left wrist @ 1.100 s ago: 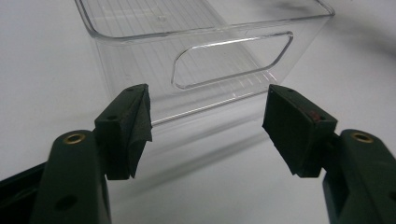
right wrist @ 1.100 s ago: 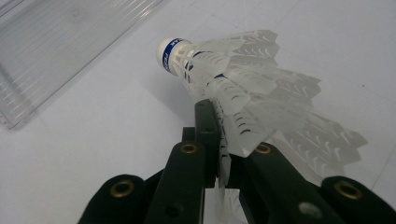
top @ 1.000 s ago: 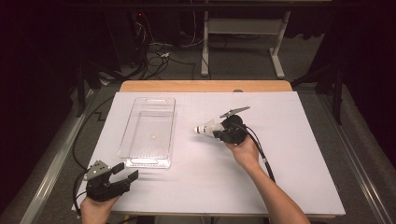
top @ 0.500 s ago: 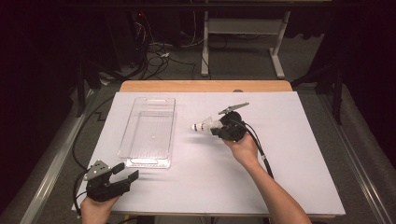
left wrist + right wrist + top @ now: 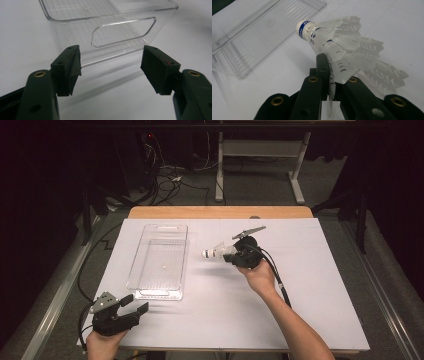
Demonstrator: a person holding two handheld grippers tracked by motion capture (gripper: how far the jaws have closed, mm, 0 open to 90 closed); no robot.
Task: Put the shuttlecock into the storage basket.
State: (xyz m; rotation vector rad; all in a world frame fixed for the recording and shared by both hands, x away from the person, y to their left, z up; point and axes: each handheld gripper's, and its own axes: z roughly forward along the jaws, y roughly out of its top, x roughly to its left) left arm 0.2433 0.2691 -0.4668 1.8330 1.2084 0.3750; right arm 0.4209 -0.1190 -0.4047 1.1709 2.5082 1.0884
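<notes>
A white feather shuttlecock (image 5: 216,252) with a blue band round its cork (image 5: 305,29) is clamped by its feathers in my right gripper (image 5: 231,255), which is shut on it above the white table, a little right of the clear plastic bin (image 5: 159,261). The cork points toward the bin (image 5: 254,37). My left gripper (image 5: 134,305) rests at the table's near left edge, open, with nothing between its pads (image 5: 68,68). It faces the bin's near end wall with the handle slot (image 5: 123,31).
The white table sheet (image 5: 310,285) lies over a wooden top (image 5: 220,212). Cables trail from both grippers. Dark floor with wires and a desk frame (image 5: 260,165) lies beyond the far edge. Open table surface stretches to the right of my right hand.
My right gripper has carried the shuttlecock slightly left and away, nearer the bin. The left gripper has stayed where it was.
</notes>
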